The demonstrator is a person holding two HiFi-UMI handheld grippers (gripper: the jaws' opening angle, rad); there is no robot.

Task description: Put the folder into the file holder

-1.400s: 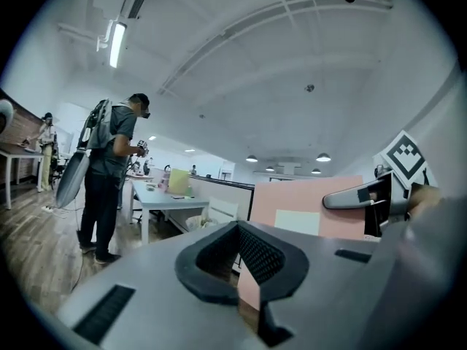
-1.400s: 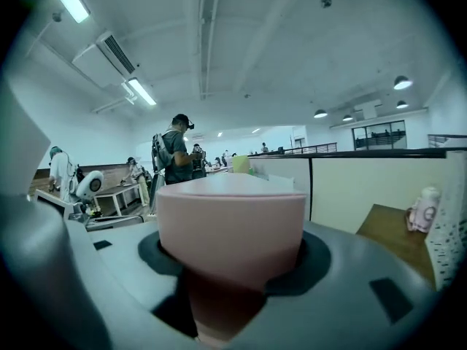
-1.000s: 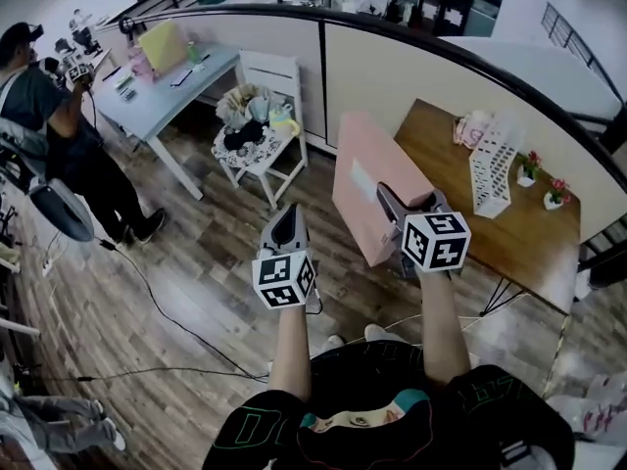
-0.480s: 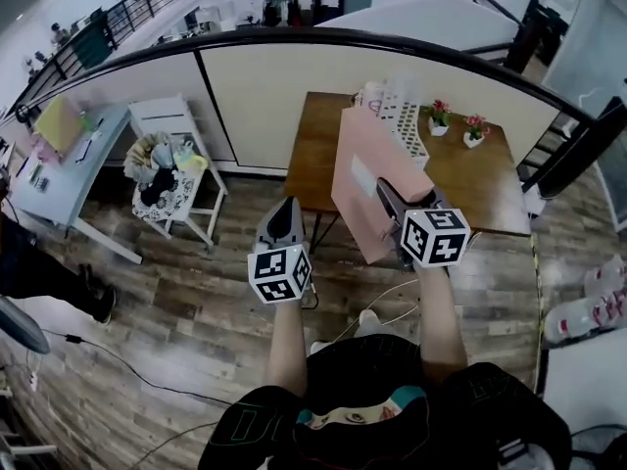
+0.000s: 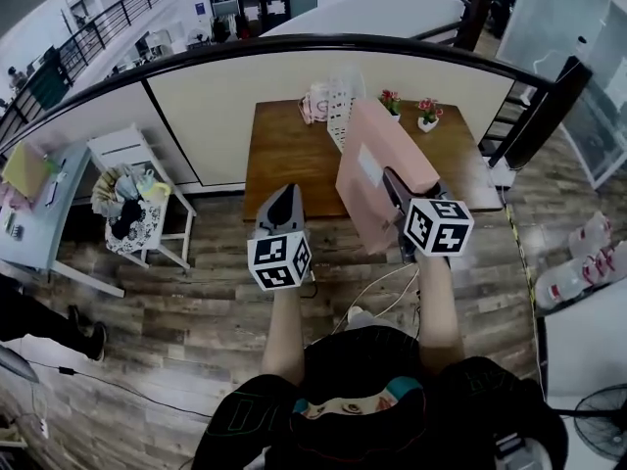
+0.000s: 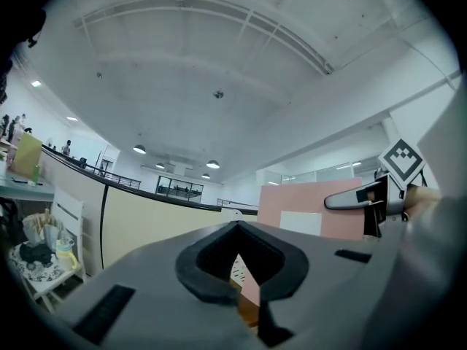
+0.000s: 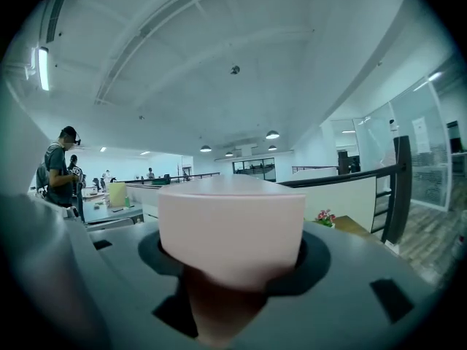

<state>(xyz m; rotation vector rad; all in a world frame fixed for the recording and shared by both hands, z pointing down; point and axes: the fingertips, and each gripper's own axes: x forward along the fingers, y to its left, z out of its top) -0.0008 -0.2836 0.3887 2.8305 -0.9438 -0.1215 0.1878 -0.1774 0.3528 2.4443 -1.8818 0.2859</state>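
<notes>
One pink folder (image 5: 377,179) is pinched in my right claw (image 5: 394,186), whose jaws are clamped on its near edge. It sits on edge in the air, its long axis running straight forward from my jaws. The broad face with a white label is turned toward my left claw (image 5: 282,194). From the right gripper view its pale end fills the space between my jaws. My left claw hangs just beside the right one, a little lower, level and pointing the same way, with its jaws pressed together on nothing. Ahead of both claws and below them stands a brown table (image 5: 284,150). The white mesh file holder (image 5: 338,106) stands at its far edge, just past the folder's forward end. Two small flower pots (image 5: 428,116) stand to the right of the holder.
</notes>
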